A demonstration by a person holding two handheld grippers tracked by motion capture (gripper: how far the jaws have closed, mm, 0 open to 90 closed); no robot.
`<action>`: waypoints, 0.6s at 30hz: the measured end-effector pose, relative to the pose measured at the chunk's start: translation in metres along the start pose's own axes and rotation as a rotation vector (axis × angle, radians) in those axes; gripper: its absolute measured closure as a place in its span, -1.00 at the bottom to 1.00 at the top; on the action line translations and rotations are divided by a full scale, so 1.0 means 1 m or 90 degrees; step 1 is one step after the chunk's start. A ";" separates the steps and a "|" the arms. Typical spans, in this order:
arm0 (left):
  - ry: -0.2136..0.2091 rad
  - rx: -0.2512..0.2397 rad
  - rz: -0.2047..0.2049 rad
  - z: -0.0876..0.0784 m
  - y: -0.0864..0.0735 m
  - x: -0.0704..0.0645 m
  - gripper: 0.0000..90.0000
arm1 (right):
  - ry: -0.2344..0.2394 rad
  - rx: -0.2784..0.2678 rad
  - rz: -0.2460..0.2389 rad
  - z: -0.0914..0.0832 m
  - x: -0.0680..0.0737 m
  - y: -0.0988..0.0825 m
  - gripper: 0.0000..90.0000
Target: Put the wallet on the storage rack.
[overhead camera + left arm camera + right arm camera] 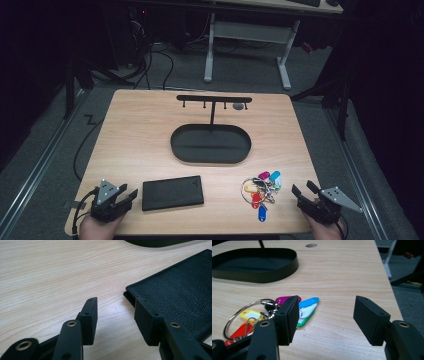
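A black leather wallet (pixel 172 192) lies flat near the table's front edge, left of centre. My left gripper (pixel 127 196) rests just to its left, open, with nothing between the jaws. In the left gripper view the wallet (pixel 180 287) lies partly behind the right jaw of my left gripper (pixel 116 301). A key ring with several coloured tags (pixel 260 192) sits at the front right. My right gripper (pixel 302 190) stands open a little to its right. In the right gripper view the key ring (pixel 250 314) lies behind the left jaw of my right gripper (pixel 327 300).
A black oval tray (pixel 210 159) with a T-shaped hook stand (pixel 214 98) sits mid-table; its rim (pixel 262 277) appears in the right gripper view. A round grommet (pixel 238 106) marks the far side. The table's right edge (pixel 390 290) is close to my right gripper.
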State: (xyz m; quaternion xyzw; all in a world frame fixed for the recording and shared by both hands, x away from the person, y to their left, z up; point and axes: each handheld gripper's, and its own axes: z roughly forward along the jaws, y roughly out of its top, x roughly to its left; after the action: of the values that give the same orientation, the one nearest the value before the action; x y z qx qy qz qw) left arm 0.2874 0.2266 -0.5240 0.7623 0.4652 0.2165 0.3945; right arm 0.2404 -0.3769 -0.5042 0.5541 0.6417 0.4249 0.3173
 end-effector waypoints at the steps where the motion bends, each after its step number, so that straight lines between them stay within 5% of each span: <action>1: -0.001 -0.002 0.010 0.000 0.000 0.000 0.26 | -0.002 -0.001 -0.003 0.000 0.001 0.000 -0.17; 7: -0.013 0.008 0.021 0.002 -0.001 0.000 0.46 | -0.004 -0.005 -0.015 -0.002 0.007 0.001 -0.20; 11: -0.030 0.011 0.007 0.004 -0.001 0.005 0.63 | -0.002 -0.002 -0.016 0.000 0.008 0.000 -0.20; 15: -0.043 0.018 0.009 0.003 -0.002 0.004 0.93 | 0.008 0.000 -0.016 0.001 0.009 -0.001 -0.18; 18: -0.070 -0.012 0.014 -0.007 0.003 -0.007 1.00 | 0.012 0.002 -0.011 0.003 0.009 -0.002 -0.18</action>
State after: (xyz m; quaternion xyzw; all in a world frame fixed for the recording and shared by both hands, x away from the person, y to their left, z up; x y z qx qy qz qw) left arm 0.2810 0.2229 -0.5174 0.7745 0.4322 0.1827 0.4243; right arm 0.2408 -0.3679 -0.5066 0.5449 0.6500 0.4265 0.3142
